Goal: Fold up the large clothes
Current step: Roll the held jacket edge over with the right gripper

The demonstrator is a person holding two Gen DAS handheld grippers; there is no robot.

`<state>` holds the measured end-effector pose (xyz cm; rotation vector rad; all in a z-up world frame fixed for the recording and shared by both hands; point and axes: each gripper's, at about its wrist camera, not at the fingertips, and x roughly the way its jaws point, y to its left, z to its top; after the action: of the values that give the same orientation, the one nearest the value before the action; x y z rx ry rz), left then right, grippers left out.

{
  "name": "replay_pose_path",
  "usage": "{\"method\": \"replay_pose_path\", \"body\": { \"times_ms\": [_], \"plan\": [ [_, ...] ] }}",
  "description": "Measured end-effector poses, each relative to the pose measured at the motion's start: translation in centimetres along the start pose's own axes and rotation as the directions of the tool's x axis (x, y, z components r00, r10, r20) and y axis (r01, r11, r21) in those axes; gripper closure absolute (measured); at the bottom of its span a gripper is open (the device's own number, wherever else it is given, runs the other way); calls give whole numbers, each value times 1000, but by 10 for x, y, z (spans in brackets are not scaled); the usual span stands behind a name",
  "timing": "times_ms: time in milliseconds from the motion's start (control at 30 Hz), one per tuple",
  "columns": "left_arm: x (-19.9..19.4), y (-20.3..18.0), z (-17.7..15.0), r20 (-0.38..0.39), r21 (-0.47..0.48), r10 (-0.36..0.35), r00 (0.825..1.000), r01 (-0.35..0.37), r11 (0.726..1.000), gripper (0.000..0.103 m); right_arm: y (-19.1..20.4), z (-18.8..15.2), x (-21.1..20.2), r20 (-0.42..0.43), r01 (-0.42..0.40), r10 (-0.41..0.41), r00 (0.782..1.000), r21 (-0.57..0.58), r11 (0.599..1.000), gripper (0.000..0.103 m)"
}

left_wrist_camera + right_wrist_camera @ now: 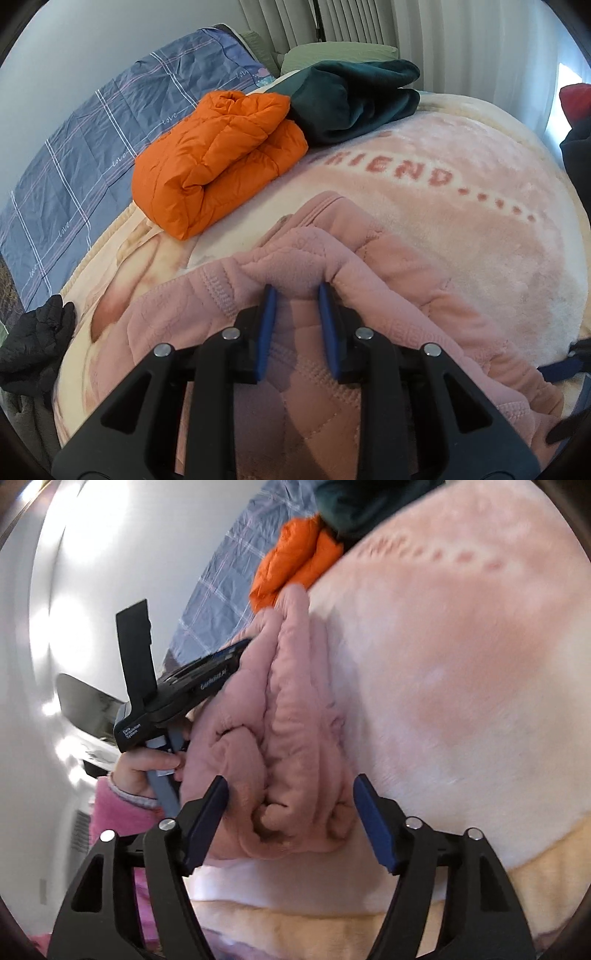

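A pink quilted fleece garment (pixel 332 295) is lying bunched on the pale pink plush blanket (pixel 461 229); the left gripper (pixel 295 291) is pinching a fold of it, the right gripper (pixel 291 794) is gaping wide around its bundled end, pads apart from it

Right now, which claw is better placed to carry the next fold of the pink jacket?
Left. The left claw is shut on a fold of the pink jacket; the right claw stands open around the bunched end.

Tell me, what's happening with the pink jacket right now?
Left gripper shut on pink jacket. Right gripper open, jacket bunched between its fingers. Orange jacket folded beyond, not in the way.
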<state>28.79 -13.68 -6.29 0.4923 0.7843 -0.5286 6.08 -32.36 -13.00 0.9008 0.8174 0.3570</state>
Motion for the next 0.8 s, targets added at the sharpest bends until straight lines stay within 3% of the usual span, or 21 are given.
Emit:
{"method": "replay_pose_path", "body": {
  "times_ms": [167, 400, 533, 800],
  "plan": [
    [1, 0, 0, -2, -1, -3, 1000, 3, 1000, 78, 5, 6, 13, -33, 5, -5, 999, -10, 1000, 22],
    [0, 0, 0, -2, -7, -11, 1000, 11, 1000, 78, 7, 23, 39, -96, 86, -86, 992, 0, 996, 15],
    [0, 0, 0, 2, -9, -14, 1000, 14, 1000, 78, 3, 18, 34, -141, 57, -52, 989, 33, 998, 15],
    [2, 1, 2, -3, -22, -35, 999, 35, 999, 78, 3, 29, 54, -136, 54, -50, 989, 22, 998, 13]
  ]
}}
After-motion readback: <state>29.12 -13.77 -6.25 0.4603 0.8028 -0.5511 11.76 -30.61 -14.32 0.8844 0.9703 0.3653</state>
